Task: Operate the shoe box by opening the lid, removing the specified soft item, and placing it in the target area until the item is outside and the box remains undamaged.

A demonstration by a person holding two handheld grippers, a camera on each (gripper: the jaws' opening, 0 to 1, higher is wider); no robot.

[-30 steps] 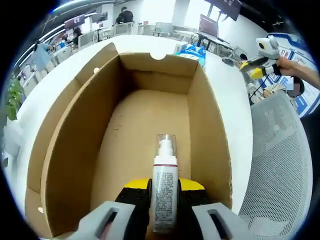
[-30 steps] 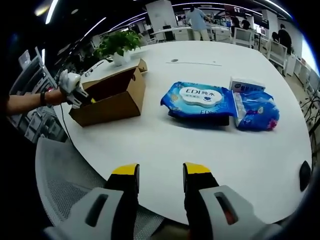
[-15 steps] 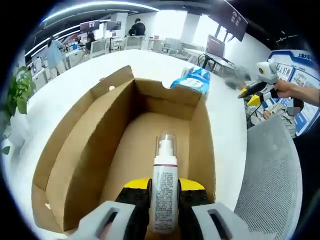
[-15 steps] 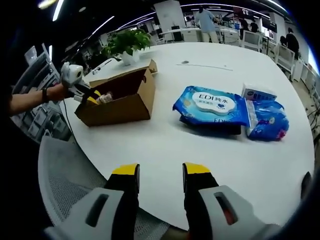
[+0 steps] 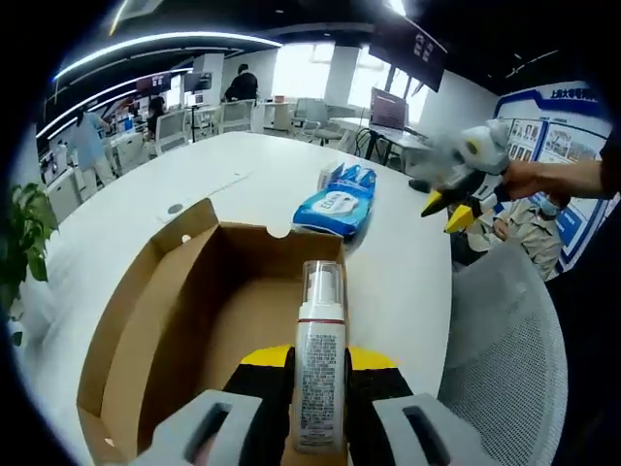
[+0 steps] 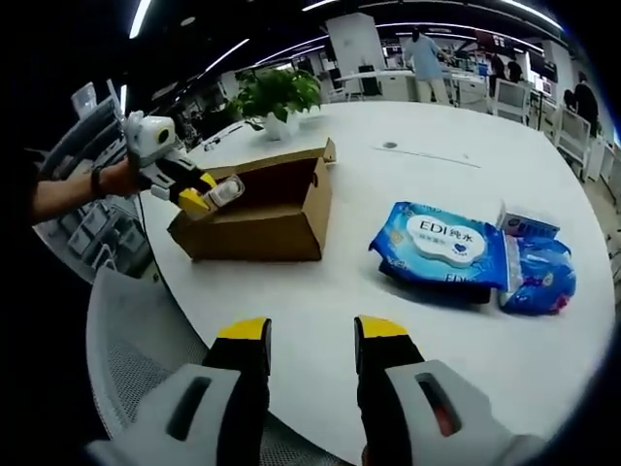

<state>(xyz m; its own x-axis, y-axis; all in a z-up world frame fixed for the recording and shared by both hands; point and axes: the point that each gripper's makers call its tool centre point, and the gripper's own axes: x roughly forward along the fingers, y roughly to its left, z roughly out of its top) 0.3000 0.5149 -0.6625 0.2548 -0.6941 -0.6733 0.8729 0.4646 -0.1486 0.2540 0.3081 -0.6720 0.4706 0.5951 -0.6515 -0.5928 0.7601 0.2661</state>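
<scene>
My left gripper (image 5: 319,361) is shut on a white spray bottle (image 5: 319,367) with a clear cap, held above the near end of the open brown shoe box (image 5: 184,320). In the right gripper view the same box (image 6: 267,216) sits on the white table, with the left gripper (image 6: 204,197) and the bottle (image 6: 226,191) lifted over its left end. My right gripper (image 6: 309,335) hangs open over the table's near edge with nothing between its fingers. It also shows at the right of the left gripper view as the other gripper (image 5: 456,175), held by a hand.
A blue wet-wipes pack (image 6: 439,241), a blue tissue pack (image 6: 539,276) and a small white box (image 6: 529,221) lie right of the shoe box. A potted plant (image 6: 277,97) stands behind it. A grey mesh chair (image 5: 505,359) sits by the table edge. People stand far back.
The left gripper has lifted the spray bottle up out of the box. The right gripper's view has shifted, with the box now nearer its centre; its jaws stay open.
</scene>
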